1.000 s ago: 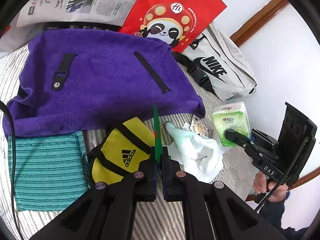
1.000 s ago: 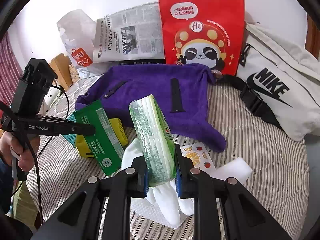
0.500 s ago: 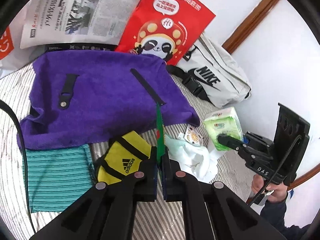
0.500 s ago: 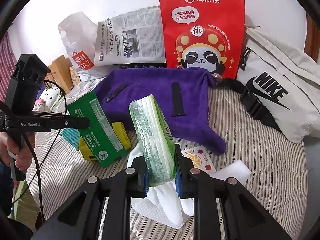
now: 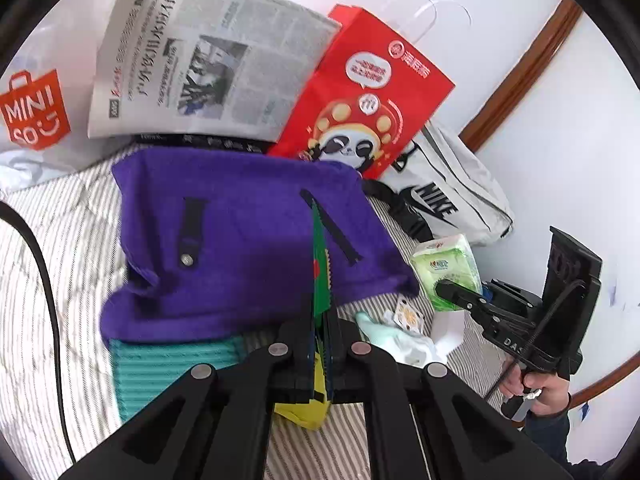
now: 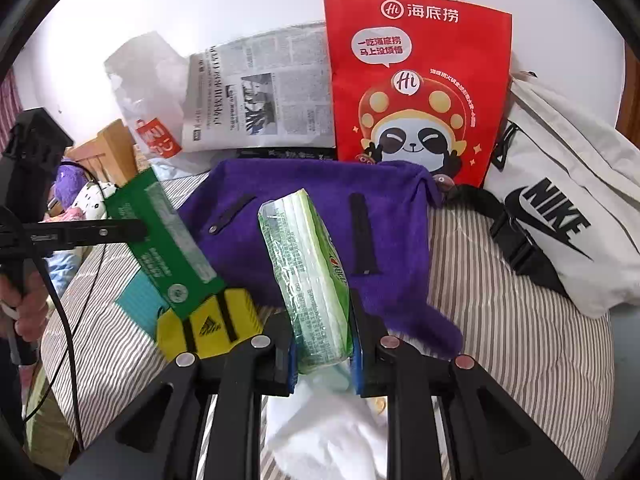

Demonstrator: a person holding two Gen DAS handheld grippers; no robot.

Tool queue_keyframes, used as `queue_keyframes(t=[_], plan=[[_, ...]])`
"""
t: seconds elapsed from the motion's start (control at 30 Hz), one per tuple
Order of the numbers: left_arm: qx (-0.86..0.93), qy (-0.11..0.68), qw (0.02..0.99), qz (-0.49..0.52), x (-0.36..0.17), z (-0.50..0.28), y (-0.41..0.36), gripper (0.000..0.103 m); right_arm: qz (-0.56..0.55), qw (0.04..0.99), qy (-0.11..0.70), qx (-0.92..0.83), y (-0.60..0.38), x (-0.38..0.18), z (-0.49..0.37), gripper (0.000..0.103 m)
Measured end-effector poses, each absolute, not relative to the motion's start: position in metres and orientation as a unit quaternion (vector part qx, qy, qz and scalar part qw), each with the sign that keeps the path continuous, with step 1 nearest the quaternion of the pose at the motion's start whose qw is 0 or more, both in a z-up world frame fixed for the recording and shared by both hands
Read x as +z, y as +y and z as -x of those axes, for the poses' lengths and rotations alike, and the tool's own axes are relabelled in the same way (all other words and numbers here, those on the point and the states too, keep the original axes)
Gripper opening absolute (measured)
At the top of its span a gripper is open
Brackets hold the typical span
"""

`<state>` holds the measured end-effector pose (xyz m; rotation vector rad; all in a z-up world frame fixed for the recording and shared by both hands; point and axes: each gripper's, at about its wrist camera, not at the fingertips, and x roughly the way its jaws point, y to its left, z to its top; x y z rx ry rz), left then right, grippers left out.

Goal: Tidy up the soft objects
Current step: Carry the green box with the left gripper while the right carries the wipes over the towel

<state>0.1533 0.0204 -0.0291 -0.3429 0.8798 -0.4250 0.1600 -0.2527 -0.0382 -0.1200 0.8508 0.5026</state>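
Observation:
My left gripper is shut on a flat green packet, seen edge-on; it also shows in the right wrist view, held above the bed. My right gripper is shut on a pale green tissue pack, lifted over a white glove; the pack also shows in the left wrist view. A purple towel with two black straps lies on the striped bed. A yellow adidas pouch and a teal cloth lie by its near edge.
A red panda paper bag, a newspaper and a white Miniso bag lean on the wall behind. A white Nike bag lies at the right. A fruit sticker sheet lies by the glove. A black cable crosses the left.
My left gripper has risen and tilted up with the green packet; the adidas pouch has slid below its fingers. My right gripper has lifted the tissue pack slightly higher.

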Motion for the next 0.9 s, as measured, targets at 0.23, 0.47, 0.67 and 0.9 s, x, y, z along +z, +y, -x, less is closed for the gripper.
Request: queue_keyframes(t=[0.23, 0.47, 0.67, 0.9], plan=[[-0.203, 0.414, 0.869, 0.178, -0.025, -0.174, 0.041, 0.004, 0.058, 0.882, 0.409, 0.226, -0.242, -0.038, -0.196, 0.02], [-0.209, 0.415, 0.86, 0.209, -0.036, -0.203, 0.058, 0.004, 0.073, 0.878, 0.422, 0.215, -0.227, -0.052, -0.231, 0.02], [-0.21, 0.435, 0.845, 0.231, -0.061, -0.229, 0.07, 0.004, 0.092, 0.865, 0.451, 0.201, -0.215, -0.081, -0.257, 0.02], [-0.207, 0.448, 0.837, 0.237, -0.078, -0.242, 0.078, 0.004, 0.104, 0.852, 0.475, 0.193, -0.207, -0.103, -0.271, 0.02]])
